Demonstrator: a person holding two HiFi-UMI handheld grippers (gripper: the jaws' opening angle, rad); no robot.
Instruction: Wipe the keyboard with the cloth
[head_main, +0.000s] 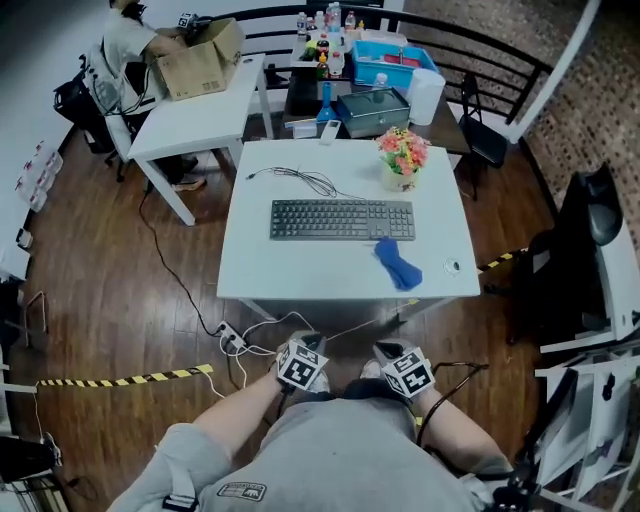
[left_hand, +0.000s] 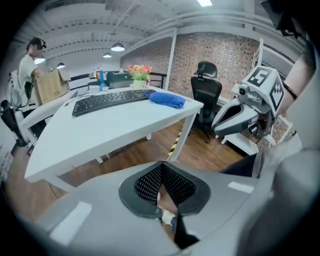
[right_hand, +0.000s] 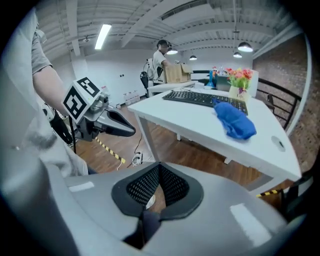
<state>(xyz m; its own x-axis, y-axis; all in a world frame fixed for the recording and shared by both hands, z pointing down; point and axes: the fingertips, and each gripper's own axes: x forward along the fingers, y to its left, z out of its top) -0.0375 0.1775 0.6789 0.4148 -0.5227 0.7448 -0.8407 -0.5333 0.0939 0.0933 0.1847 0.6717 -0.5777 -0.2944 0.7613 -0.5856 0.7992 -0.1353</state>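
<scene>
Near the black plastic keyboard, the crumpled blue cloth is looking limp and light, likely best pinched mid-bunch, while the left gripper and right gripper are hovering, jaws together, empty.

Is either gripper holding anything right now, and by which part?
Nothing is held. The left gripper and right gripper are shut and empty; the cloth lies untouched on the table.

Dark wooden floor all round, striped yellow-and-black tape running across it. White worktop dead centre, second white table beyond, left. Brick wall on the right, black office chair below it. Ceiling lamps lit.
</scene>
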